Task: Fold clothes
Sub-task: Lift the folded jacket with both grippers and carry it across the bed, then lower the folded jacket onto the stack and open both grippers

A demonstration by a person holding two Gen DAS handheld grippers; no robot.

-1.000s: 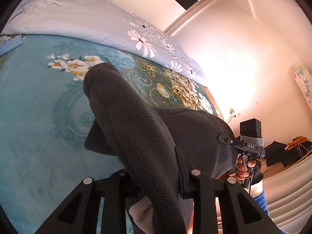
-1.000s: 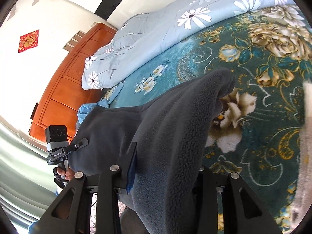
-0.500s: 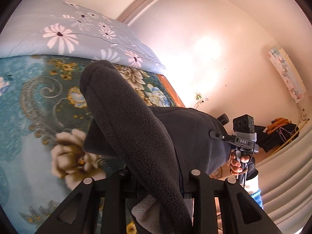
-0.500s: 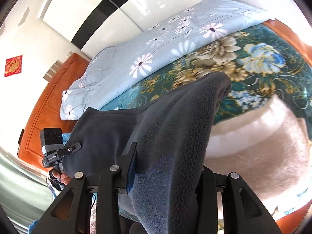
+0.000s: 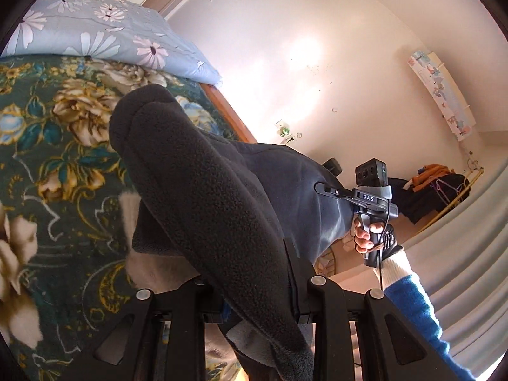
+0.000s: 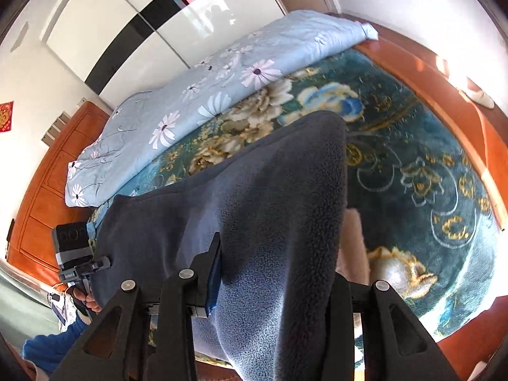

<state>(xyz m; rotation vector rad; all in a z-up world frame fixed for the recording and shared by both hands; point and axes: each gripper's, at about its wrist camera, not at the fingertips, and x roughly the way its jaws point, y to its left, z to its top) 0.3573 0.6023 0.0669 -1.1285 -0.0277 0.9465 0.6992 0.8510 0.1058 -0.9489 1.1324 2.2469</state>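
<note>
Bed covered by a dark teal plush blanket with gold and cream flower print [image 5: 60,171] [image 6: 422,158]. A light blue quilt with white daisy print [image 5: 95,35] [image 6: 203,104] lies bunched along the far side of the bed, on top of the teal blanket. Orange-brown wooden bed frame [image 6: 444,73] rims the foot edge; matching wooden headboard [image 6: 41,197] sits at the other end. White glossy wardrobe doors with a black strip [image 6: 152,22] stand behind the bed. Plain white wall [image 5: 317,63] beyond the foot edge, with a long pastel wall hanging [image 5: 441,92]. A pile of dark and orange clothes [image 5: 425,187] sits off in the room's far corner, well apart from the bed.

The dark grey fleece garment [image 5: 203,197] [image 6: 270,216] is lifted off the bed and stretched between both tools. Left gripper [image 5: 254,298] has its jaws clamped on one bunched end of the fleece; right gripper [image 6: 270,285] has its jaws clamped on the other end. Fabric drapes forward over each tool and hides most of the fingers. A patch of pale cream fuzzy fabric [image 6: 352,241] shows on the blanket under the fleece. Open blanket lies between the fleece and the foot edge.
</note>
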